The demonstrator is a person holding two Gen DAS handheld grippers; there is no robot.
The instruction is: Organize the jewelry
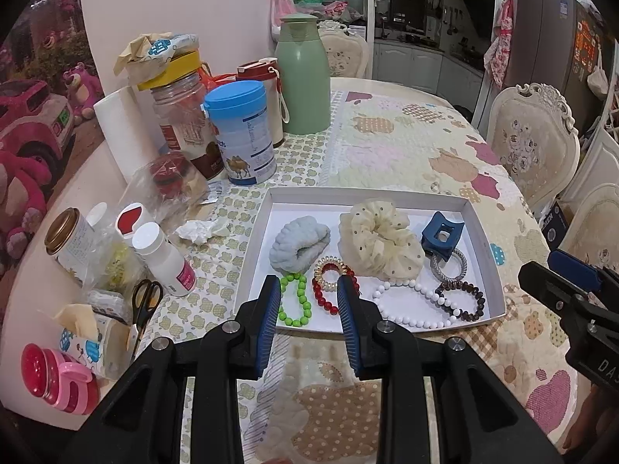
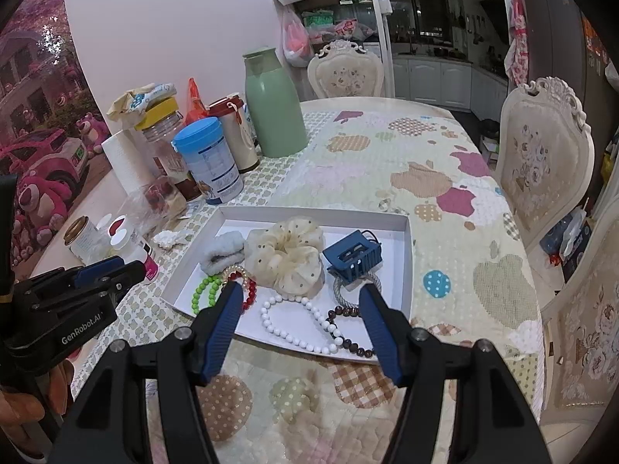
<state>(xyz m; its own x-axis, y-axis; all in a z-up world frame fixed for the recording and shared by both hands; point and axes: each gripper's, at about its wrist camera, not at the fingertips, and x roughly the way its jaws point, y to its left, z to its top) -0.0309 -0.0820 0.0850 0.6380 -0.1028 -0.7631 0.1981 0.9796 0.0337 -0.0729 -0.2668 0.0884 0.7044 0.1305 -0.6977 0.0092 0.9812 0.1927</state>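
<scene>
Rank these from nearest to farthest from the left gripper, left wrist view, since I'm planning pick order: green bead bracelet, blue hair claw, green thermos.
1. Green bead bracelet, between the left gripper tips.
2. Blue hair claw, tray's right side.
3. Green thermos, far back.

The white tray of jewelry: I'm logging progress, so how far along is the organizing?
Done: every piece already lies in the white tray, including the cream scrunchie, blue claw clip and white bead bracelet, but mixed together. In hand: nothing; the left gripper and right gripper hang open and empty over the tray's near edge. Left: any sorting of the pieces, if more is wanted.
</scene>
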